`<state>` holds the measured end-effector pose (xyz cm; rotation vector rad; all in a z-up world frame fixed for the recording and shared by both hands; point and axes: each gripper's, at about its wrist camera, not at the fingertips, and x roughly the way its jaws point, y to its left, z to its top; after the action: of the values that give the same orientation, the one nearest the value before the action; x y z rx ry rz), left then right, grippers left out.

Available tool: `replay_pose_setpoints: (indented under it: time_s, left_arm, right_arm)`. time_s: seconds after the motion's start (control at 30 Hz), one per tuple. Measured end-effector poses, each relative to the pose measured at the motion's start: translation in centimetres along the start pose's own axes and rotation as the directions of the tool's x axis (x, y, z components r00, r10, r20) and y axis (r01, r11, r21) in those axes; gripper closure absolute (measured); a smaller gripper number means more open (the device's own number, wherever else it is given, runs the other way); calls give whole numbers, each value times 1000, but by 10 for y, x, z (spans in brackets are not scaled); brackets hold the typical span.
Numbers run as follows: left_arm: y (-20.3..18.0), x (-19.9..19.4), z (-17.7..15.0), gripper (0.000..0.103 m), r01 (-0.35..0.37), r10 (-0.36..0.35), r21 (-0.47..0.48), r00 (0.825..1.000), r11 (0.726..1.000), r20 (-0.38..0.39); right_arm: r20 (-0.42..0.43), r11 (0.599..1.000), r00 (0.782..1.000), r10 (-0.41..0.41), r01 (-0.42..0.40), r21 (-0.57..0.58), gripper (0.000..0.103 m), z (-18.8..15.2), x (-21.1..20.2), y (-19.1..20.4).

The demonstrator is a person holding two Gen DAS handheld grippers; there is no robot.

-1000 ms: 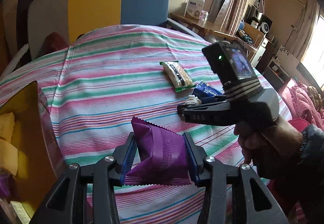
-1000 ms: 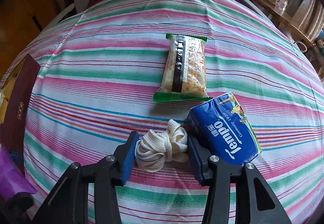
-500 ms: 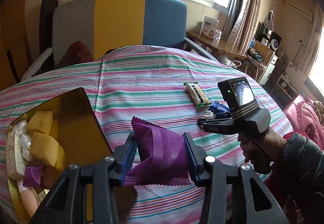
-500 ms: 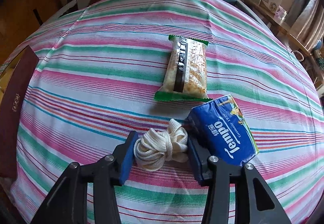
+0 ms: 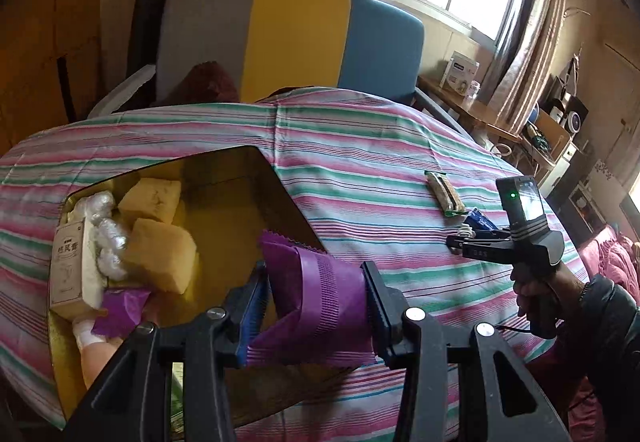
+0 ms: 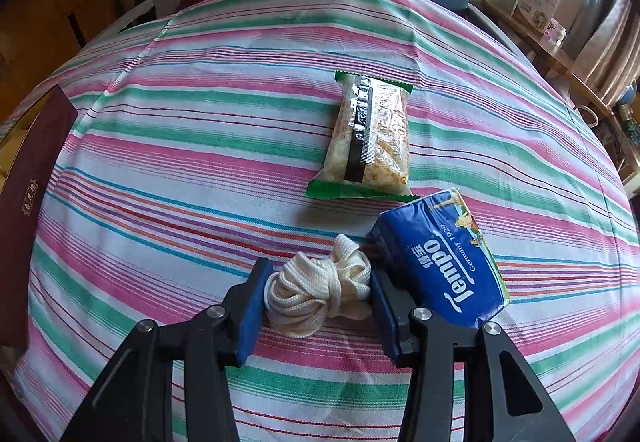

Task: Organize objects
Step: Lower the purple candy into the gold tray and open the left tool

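Observation:
My left gripper (image 5: pixel 314 302) is shut on a purple foil packet (image 5: pixel 316 296) and holds it in the air over the near right corner of an open gold box (image 5: pixel 236 178). Inside the box lie two yellow sponges (image 5: pixel 162 256), a white carton (image 5: pixel 70 266), a wad of clear wrap (image 5: pixel 106 234) and another purple packet (image 5: pixel 122 308). My right gripper (image 6: pixel 316 300) is shut on a bundle of white cord (image 6: pixel 318 292) that rests on the striped tablecloth (image 6: pixel 200 170). The right gripper (image 5: pixel 466 240) also shows at the right in the left wrist view, held by a hand.
A green-edged snack bar (image 6: pixel 370 140) lies beyond the cord, and a blue Tempo tissue pack (image 6: pixel 440 262) touches the right finger's outer side. The box's dark red wall (image 6: pixel 24 210) stands at the left. A chair (image 5: pixel 288 46) stands behind the table, a cluttered shelf (image 5: pixel 540 130) at the right.
My left gripper has carried the purple packet leftward and a little upward, so the gold box and its contents came fully into view. The right gripper has stayed on the cord.

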<state>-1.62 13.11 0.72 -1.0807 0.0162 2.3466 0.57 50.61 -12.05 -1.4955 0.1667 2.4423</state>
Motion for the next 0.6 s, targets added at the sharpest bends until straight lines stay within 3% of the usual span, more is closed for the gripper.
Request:
replay_pose_setpoints:
  time_s: [0.17, 0.33, 0.47, 0.6]
  left_arm:
    - [67, -18, -15, 58, -60, 59, -142, 998, 988, -11]
    - [117, -28, -29, 58, -73, 65, -263, 997, 962, -37]
    - [124, -20, -22, 58, -1, -15, -322, 999, 947, -48]
    - [109, 3, 8, 57, 40, -62, -303, 996, 952, -65]
  right_arm:
    - [-1, 1000, 1000, -8, 8, -6, 55, -1, -1, 2]
    - [-3, 1000, 1000, -17, 17, -16, 55, 1, 0, 3]
    - [-4, 1000, 1000, -21, 21, -19, 55, 0, -2, 5]
    - [-3, 999, 1000, -27, 27, -25, 55, 0, -2, 6]
